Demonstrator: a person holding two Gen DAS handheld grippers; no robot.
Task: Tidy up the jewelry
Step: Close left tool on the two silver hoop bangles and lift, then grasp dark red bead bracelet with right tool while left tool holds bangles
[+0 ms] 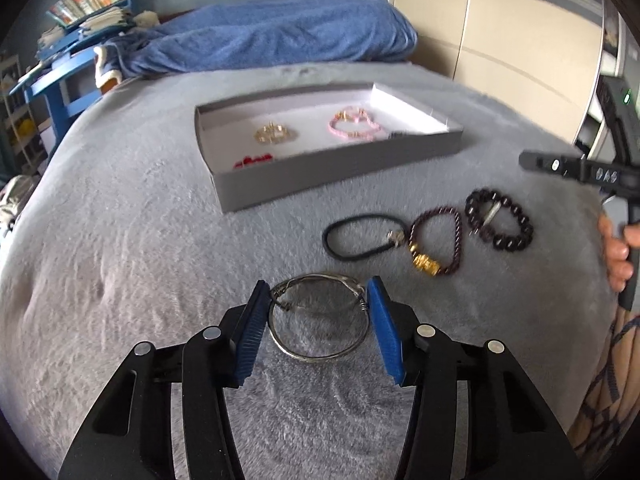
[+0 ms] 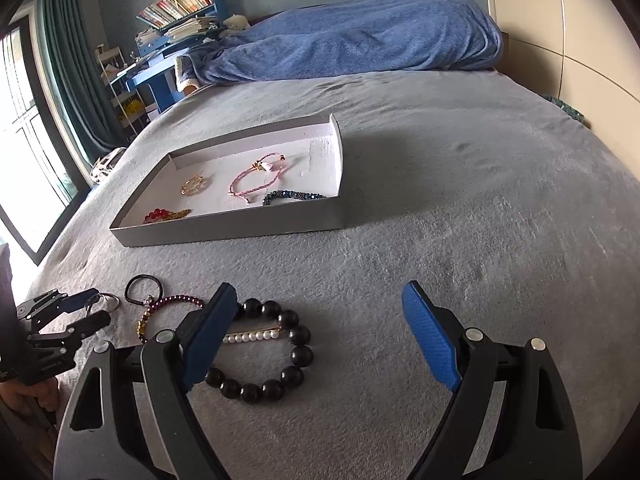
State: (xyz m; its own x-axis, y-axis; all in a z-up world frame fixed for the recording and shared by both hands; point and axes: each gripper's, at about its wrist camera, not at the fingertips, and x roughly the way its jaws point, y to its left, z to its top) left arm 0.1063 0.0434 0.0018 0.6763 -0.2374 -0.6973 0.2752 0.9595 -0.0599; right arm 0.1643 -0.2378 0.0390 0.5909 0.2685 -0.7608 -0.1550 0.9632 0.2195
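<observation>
Grey tray [image 2: 240, 234] holds four bracelets; left hand-held gripper [image 1: 318, 298] pinches a silver bangle [image 1: 318, 320], right [image 2: 316, 320] spread.

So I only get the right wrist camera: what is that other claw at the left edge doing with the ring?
Observer: The left gripper has a silver bangle between its blue pads; both pads touch it.
Operator: Is the bangle in the air?
Observer: Its near rim appears to rest on the grey blanket.
Operator: And who holds my claw?
Observer: A hand grips the right gripper by its black handle.
</observation>
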